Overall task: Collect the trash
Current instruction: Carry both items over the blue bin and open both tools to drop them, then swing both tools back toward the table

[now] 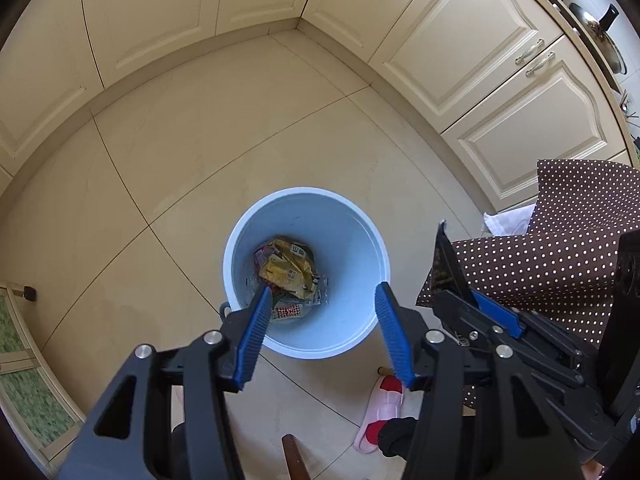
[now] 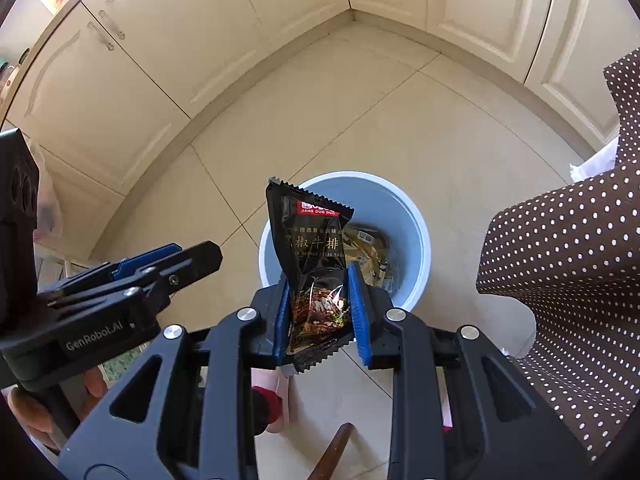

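Gripping a glossy black sauce packet (image 2: 310, 264), the right gripper (image 2: 318, 312) hangs over the round pale-blue plastic bin (image 1: 360, 264) beside the left gripper (image 1: 320, 320), whose fingers stand apart and empty.

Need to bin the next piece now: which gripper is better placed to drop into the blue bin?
Right. The right gripper is shut on the black sauce packet, held above the blue bin. The left gripper is open and empty over the bin.

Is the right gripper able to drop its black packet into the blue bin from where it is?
Probably yes. The right gripper holds the black packet above the near rim of the blue bin, whose mouth is open with nothing covering it. It may need a small move forward first.
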